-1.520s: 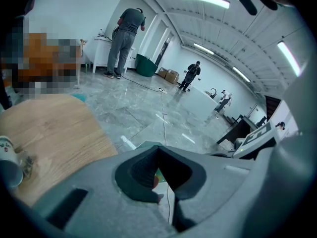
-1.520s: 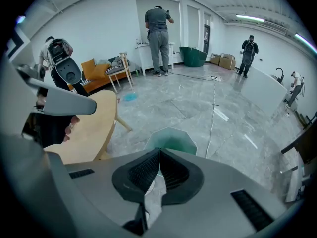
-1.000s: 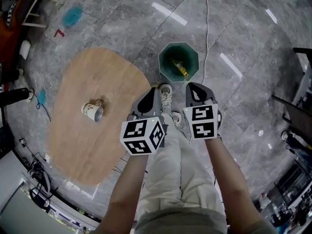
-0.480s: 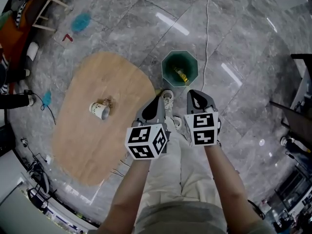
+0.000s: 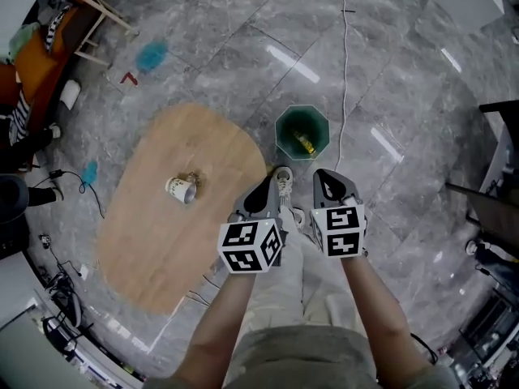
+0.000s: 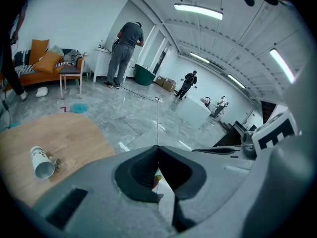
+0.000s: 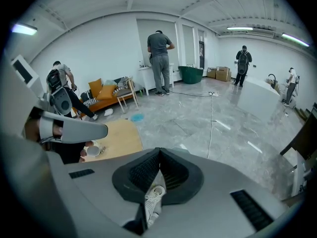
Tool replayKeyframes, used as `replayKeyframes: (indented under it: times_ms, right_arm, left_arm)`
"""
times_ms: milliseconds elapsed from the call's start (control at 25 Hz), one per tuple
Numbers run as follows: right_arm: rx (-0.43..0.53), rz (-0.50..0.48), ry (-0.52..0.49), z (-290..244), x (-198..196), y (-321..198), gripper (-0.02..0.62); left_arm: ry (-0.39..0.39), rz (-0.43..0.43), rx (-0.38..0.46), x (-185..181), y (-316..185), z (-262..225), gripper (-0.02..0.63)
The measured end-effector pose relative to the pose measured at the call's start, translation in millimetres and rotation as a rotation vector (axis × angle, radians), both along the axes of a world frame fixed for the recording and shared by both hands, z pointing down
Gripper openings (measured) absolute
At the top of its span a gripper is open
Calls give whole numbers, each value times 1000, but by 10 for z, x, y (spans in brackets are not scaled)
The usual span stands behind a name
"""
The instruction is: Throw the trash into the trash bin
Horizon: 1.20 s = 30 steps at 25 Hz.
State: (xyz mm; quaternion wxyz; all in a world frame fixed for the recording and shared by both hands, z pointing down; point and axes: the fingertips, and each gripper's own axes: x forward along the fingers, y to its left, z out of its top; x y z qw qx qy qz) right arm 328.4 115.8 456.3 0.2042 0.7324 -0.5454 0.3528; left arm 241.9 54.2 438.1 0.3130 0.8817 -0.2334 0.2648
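Note:
A green octagonal trash bin [image 5: 302, 133] stands on the grey floor with a yellow piece of trash [image 5: 305, 143] inside it. A white paper cup [image 5: 182, 189] lies on its side on the oval wooden table [image 5: 162, 241], with a small crumpled bit beside it. My left gripper [image 5: 263, 191] and right gripper [image 5: 328, 183] hang side by side above my legs, short of the bin, both shut with nothing between the jaws. In the left gripper view the cup [image 6: 42, 162] shows at lower left; in the right gripper view the cup [image 7: 92, 150] lies on the table [image 7: 119, 135].
A white cable [image 5: 345, 71] runs across the floor past the bin. My shoe [image 5: 282, 181] is on the floor between the grippers. A blue patch [image 5: 152, 55], a stool [image 5: 97, 14] and an orange sofa lie far left; dark furniture [image 5: 499, 193] stands right. People stand far off.
Both grippers have risen together, still shut and side by side. The bin, table and cup now look smaller and farther below.

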Motion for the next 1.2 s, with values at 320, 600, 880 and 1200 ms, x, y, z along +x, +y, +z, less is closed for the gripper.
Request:
replayKeyframes:
  times_ms: [320,600,880,1200]
  right_arm:
    - [39,-37,23,-490,-132,143,9]
    - [78,-41,35,-847,-198,273,9]
    - [100,-59,52,-1166,-300,425,9]
    - [159,-92,53,-1554,-431,491,9]
  left_arm:
    - [13,12,22,-123,165,-434,0]
    - [32,-1,44,-217,187,-757,0]
    - [31,21,72,-316,314,-1021,0]
    - [61,29,123,-391,393,-1394,0]
